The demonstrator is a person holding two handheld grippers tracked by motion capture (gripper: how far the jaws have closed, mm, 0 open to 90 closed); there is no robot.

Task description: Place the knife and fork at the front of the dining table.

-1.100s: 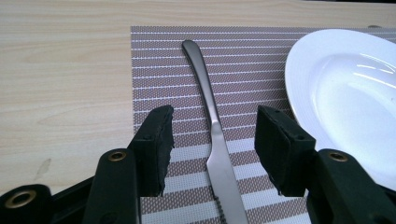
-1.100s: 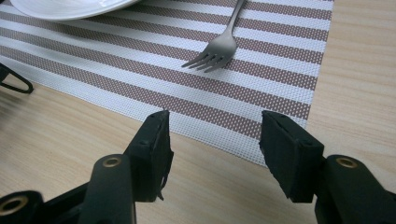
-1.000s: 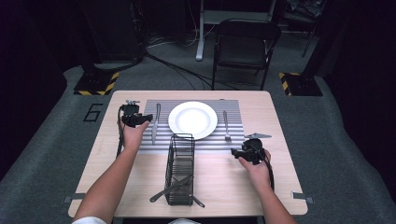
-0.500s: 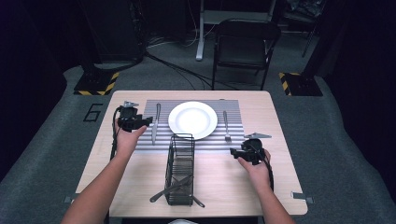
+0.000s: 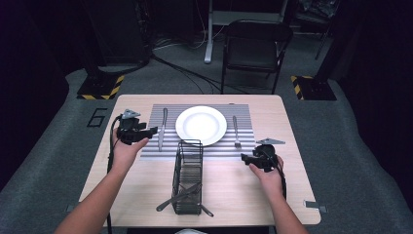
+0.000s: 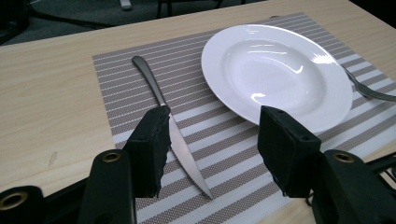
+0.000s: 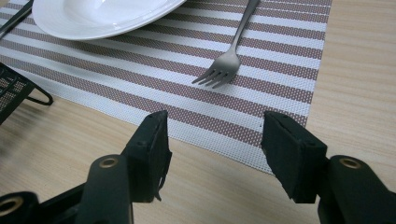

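A white plate (image 5: 201, 125) sits in the middle of a striped placemat (image 5: 243, 146). Left of the plate lies a knife (image 5: 162, 127), right of it a fork (image 5: 235, 130). My left gripper (image 5: 152, 130) hovers open at the placemat's left edge, its jaws pointing at the knife (image 6: 173, 126) and plate (image 6: 275, 74). My right gripper (image 5: 244, 157) rests open near the placemat's front right corner, empty, with the fork (image 7: 231, 51) lying ahead of its jaws.
A black wire caddy (image 5: 188, 175) stands at the table's front middle with cutlery (image 5: 179, 196) poking out of its near end. A folding chair (image 5: 255, 41) stands beyond the table's far edge.
My left gripper has drifted a little back and to the left, away from the knife. The right gripper has stayed in place.
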